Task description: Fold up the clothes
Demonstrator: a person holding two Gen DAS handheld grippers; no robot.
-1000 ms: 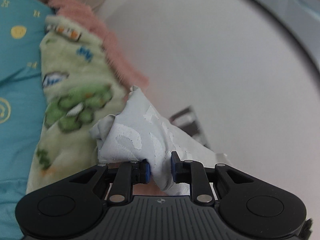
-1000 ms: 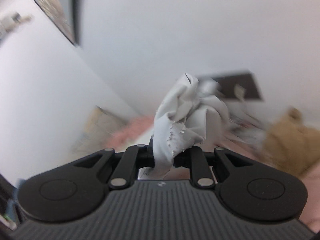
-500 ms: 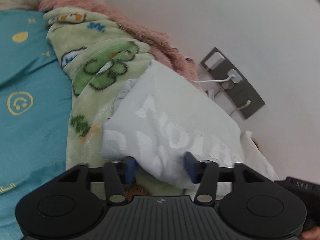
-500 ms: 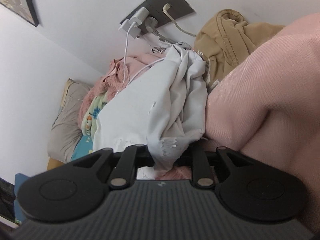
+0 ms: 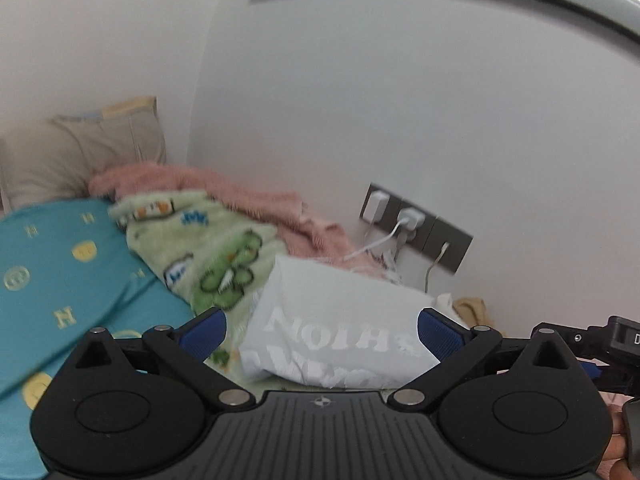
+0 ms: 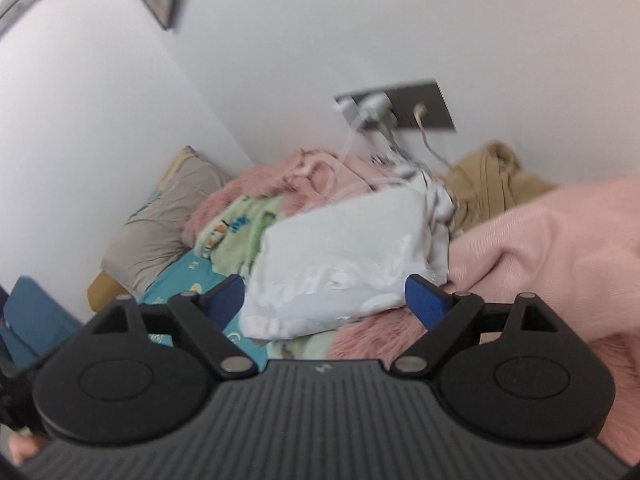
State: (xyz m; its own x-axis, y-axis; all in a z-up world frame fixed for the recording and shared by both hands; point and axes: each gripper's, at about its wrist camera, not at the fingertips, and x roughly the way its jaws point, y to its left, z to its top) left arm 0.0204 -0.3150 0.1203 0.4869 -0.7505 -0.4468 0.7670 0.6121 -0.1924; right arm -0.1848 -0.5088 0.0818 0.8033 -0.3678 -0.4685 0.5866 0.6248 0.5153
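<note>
A folded pale grey T-shirt (image 5: 340, 320) with white lettering lies on the green cartoon blanket (image 5: 208, 248) by the wall. It also shows in the right wrist view (image 6: 340, 264). My left gripper (image 5: 320, 330) is open, its blue pads on either side of the shirt and a little short of it. My right gripper (image 6: 324, 298) is open too, just in front of the shirt. Neither holds anything.
A pink fluffy blanket (image 5: 224, 192), a beige pillow (image 5: 80, 156) and a teal patterned sheet (image 5: 52, 264) lie on the bed. A grey wall socket panel (image 5: 416, 228) has white chargers and cables. A tan garment (image 6: 492, 184) and a pink knit garment (image 6: 560, 248) lie at the right.
Both grippers held the grey shirt bunched a second ago. They laid it on the blanket, opened, and have drawn back from it.
</note>
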